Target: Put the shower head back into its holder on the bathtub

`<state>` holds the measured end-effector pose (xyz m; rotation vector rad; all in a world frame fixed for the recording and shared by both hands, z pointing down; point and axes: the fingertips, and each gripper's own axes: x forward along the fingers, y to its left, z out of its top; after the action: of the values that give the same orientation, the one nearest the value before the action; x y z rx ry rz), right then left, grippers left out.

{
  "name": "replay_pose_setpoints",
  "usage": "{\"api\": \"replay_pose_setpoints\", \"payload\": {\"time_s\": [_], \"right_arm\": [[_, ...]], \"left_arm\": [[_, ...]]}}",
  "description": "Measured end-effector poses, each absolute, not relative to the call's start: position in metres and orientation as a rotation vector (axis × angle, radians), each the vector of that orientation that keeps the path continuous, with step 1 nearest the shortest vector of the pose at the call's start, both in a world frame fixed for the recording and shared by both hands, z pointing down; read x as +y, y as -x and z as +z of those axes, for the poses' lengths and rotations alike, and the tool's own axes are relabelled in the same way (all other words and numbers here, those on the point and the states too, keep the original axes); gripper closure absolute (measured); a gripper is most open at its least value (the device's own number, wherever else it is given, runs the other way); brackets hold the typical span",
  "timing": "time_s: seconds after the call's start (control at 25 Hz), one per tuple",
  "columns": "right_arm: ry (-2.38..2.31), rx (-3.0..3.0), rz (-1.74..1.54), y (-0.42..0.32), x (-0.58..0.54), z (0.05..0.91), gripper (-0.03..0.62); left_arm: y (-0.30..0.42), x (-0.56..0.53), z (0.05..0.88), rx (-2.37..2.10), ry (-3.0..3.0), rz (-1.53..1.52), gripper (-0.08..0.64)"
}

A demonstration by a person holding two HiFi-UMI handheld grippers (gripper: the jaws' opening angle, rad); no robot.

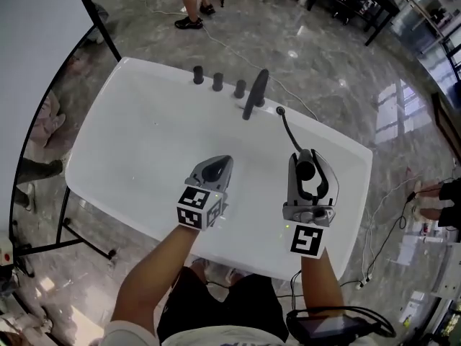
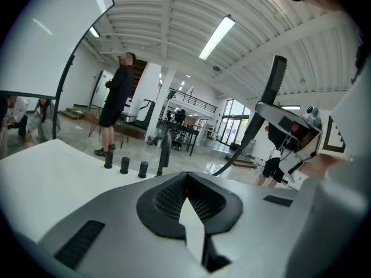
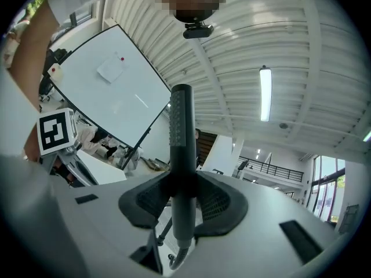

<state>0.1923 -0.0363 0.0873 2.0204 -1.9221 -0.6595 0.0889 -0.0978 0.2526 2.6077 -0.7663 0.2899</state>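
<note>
The black stick-shaped shower head (image 3: 181, 138) stands upright between the jaws of my right gripper (image 3: 182, 190), which is shut on its handle. In the head view that gripper (image 1: 306, 170) hovers over the right part of the white bathtub (image 1: 144, 143), with the shower head (image 1: 305, 170) in it. The black hose (image 1: 290, 132) runs from it to the holder (image 1: 279, 111) on the far rim. My left gripper (image 1: 216, 166) hangs beside it over the tub, shut and empty. In the left gripper view its gripper (image 2: 186, 181) faces the shower head (image 2: 272, 91).
On the tub's far rim stand three black knobs (image 1: 217, 82) and a black spout (image 1: 255, 94). A whiteboard (image 1: 36, 49) on a black stand is at the left. A person (image 1: 190, 6) stands beyond the tub. Cables (image 1: 374, 215) lie on the marble floor at the right.
</note>
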Motion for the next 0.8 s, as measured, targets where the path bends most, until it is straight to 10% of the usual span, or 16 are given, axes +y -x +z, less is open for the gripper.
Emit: {"api": "replay_pose_setpoints", "payload": {"time_s": [0.8], "right_arm": [[-2.166, -2.020, -0.632, -0.318, -0.167, 0.059, 0.453]], "left_arm": [[-0.176, -0.125, 0.211, -0.756, -2.716, 0.228, 0.541]]}}
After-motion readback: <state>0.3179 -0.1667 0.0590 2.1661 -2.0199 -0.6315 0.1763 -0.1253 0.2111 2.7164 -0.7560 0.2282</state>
